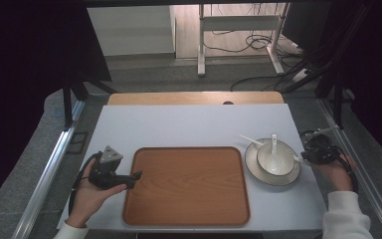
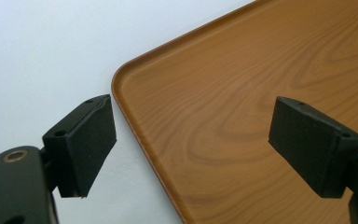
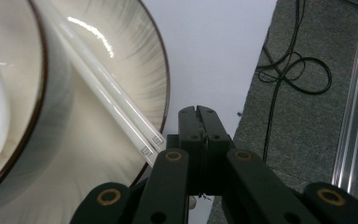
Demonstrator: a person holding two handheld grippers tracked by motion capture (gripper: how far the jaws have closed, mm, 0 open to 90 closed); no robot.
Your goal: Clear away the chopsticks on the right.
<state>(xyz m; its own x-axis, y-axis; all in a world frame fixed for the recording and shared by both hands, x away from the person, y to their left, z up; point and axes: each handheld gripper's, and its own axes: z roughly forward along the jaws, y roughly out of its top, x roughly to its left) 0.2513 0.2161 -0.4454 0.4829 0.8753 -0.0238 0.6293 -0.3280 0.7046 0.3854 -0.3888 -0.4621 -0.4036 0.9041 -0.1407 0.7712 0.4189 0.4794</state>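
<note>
Honestly, the sketchy bit was over by the right tongs (image 3: 198, 112), which were pressed together with nothing between them, just beside the rim of the cream ceramic plate with the dark edge (image 1: 254, 168). On that plate sat a small cream bowl (image 1: 277, 160) with a white ceramic spoon (image 1: 273, 154) in it, and a pair of white chopsticks (image 3: 107, 95) lay across the plate, ends poking past the rim right next to the jaws. One careless nudge there could have rolled the chopsticks off onto the white worktop (image 1: 189, 127). The left tongs (image 2: 191, 140) were spread wide over the corner of the empty wood-grain rectangular tray (image 1: 186, 186), holding nothing.
</note>
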